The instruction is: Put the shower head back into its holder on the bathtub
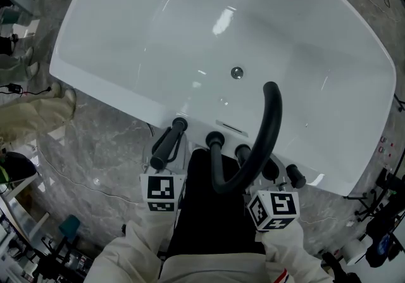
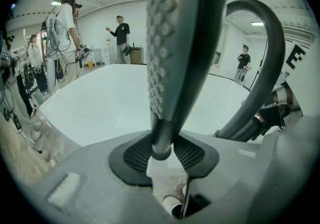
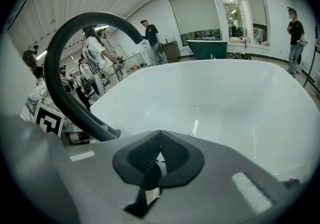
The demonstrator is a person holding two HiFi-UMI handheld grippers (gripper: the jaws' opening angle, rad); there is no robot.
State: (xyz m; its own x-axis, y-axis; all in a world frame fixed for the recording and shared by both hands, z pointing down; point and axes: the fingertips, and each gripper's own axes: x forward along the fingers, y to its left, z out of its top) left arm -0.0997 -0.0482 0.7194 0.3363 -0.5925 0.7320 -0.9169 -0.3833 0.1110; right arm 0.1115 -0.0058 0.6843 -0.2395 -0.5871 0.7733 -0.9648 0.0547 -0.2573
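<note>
The left gripper [image 2: 162,152] clamps the shower head [image 2: 175,42] by the low end of its handle; the nozzle face rises straight above the fingers, over the bathtub [image 2: 100,107], likely for steering toward the holder, which cannot be made out; the gripper slants downward. The right gripper [image 3: 156,160], closed on nothing, slants down likewise, with the curved spout [image 3: 60,62] left of its fingers.

Head camera looks steeply down; gripper cameras face across the bathtub [image 1: 120,41].
</note>
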